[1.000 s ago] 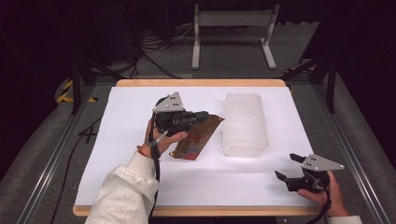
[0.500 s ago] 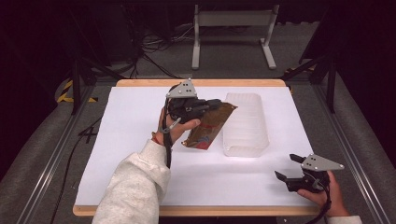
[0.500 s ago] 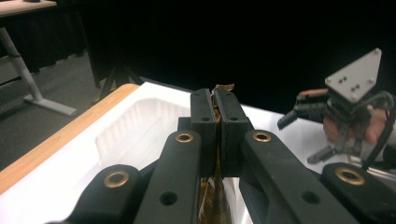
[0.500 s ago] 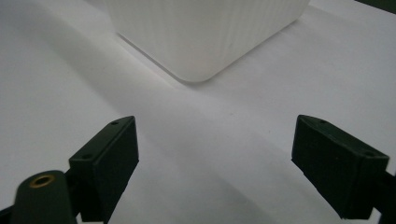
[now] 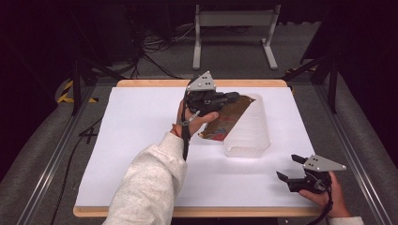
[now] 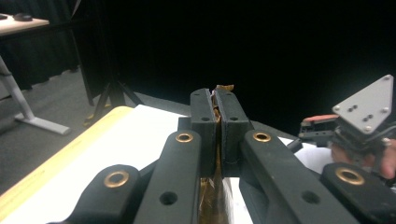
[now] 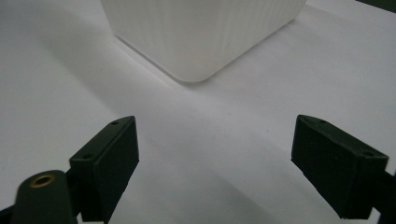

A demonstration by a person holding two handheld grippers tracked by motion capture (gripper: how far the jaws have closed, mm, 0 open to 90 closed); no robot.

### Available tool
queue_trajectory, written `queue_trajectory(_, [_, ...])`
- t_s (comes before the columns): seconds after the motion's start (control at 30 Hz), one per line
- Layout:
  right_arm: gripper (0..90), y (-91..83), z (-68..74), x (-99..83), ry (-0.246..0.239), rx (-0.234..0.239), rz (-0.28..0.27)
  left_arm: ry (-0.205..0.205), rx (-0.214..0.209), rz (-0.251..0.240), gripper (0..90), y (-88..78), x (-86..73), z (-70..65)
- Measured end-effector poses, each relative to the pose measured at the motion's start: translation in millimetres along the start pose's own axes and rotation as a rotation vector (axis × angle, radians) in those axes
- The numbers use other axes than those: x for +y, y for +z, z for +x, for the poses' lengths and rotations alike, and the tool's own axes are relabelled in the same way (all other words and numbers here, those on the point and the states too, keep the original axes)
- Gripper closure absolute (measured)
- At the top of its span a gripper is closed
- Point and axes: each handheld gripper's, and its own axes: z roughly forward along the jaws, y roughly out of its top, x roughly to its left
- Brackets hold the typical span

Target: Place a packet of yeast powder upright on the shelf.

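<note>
1. Left gripper point(image 5: 220, 99) has its jaws pressed together on the top edge of a brown foil packet point(image 5: 230, 119); in the left gripper view the two black pads point(image 6: 204, 122) meet with only the thin brown edge of the packet point(image 6: 223, 87) showing between and above them.
2. Held this way, the packet hangs tilted over the white sheet point(image 5: 141, 136), its lower end near the sheet and its upper end up at the jaws.
3. Its right side lies against, or just in front of, a ribbed translucent plastic container point(image 5: 251, 129) that rests on the sheet; whether they touch I cannot tell.
4. A hand point(image 5: 195, 119) in a pale grey sleeve point(image 5: 150, 183) carries this gripper, reaching in from the bottom edge.
5. Right gripper point(image 5: 293, 173) rests near the table's point(image 5: 155, 83) front right corner, well apart from the packet, with its jaws spread wide and nothing between them.
6. In the right gripper view those pads point(image 7: 112, 161) stand far apart over bare white sheet point(image 7: 210, 154), with the container's rounded corner point(image 7: 196, 37) ahead.
</note>
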Motion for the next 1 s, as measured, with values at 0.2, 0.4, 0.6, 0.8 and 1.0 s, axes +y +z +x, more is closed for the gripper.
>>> queue_trajectory(0.2, [15.5,0.0,-0.6,-0.4,0.002,0.005,-0.002,-0.011,-0.009,-0.019,87.5,20.3,2.5,-1.0])
queue_trajectory(0.4, [15.7,0.4,-0.5,-0.7,0.005,0.009,-0.002,-0.026,-0.022,-0.02,87.5,43.7,3.0,-2.6])
queue_trajectory(0.6, [15.7,0.5,-1.4,-1.2,0.012,0.011,-0.001,-0.027,-0.026,-0.009,87.5,62.1,3.8,-5.6])
queue_trajectory(0.8, [15.6,0.7,-2.0,-1.7,0.014,0.014,0.0,-0.04,-0.037,-0.023,87.4,74.5,0.0,-10.5])
queue_trajectory(1.0, [15.7,1.4,-1.4,-1.5,0.011,0.013,0.002,-0.067,-0.059,-0.032,87.4,84.7,-11.7,-18.7])
